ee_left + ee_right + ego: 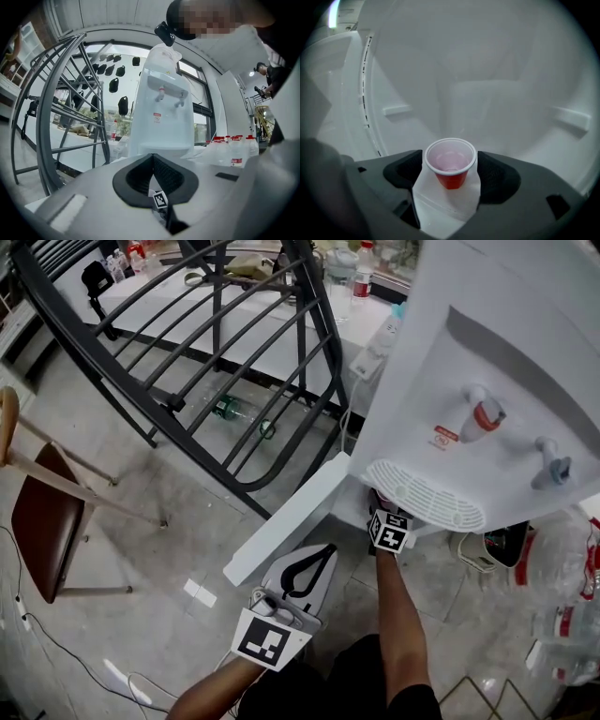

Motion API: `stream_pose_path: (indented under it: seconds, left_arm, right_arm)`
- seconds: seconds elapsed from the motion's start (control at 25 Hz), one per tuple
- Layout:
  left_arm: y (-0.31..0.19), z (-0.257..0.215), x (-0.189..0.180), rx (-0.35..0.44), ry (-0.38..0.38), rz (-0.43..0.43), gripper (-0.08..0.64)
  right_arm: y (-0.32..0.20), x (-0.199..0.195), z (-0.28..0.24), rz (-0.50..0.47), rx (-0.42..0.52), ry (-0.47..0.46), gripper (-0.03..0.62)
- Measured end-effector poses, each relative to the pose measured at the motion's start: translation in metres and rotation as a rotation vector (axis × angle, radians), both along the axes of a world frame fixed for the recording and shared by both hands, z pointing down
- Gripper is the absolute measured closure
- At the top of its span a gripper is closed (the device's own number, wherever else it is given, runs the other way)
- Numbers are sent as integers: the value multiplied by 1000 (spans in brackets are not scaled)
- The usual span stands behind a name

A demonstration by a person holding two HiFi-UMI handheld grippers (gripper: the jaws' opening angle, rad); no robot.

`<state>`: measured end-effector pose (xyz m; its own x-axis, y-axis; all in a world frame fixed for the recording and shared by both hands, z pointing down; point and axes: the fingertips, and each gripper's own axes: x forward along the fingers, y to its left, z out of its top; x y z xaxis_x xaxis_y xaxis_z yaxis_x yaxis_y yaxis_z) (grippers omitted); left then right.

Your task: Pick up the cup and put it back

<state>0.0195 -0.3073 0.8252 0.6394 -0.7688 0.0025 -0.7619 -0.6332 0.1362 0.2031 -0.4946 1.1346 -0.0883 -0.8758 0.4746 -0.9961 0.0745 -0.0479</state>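
Red plastic cup (450, 176) upright on white compartment floor (440, 208) of water dispenser (441, 352), between spread jaws of right gripper (450, 165); pads not pressing. Left gripper (152, 159) pressed together, empty. Step, apparently: pick-up. Next: close gently, centred; lift straight.

Bright daylight; both gripper views bulge fisheye, corners black, foreground soft.

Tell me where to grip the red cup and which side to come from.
Take the red cup on its wall just under the white rim, coming in through the open front of the cabinet. It stands upright and tapers downward, and the open right gripper has one jaw either side.
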Motion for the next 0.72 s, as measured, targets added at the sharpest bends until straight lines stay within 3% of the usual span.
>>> stream_pose_path:
  seconds: [0.32, 0.72]
  left_arm:
    - [-7, 2, -7, -6, 5, -11, 554]
    - [6, -9, 0, 4, 13, -6, 554]
  right_arm:
    - [-8, 1, 3, -6, -8, 28, 256]
    - [20, 0, -9, -59, -25, 21, 258]
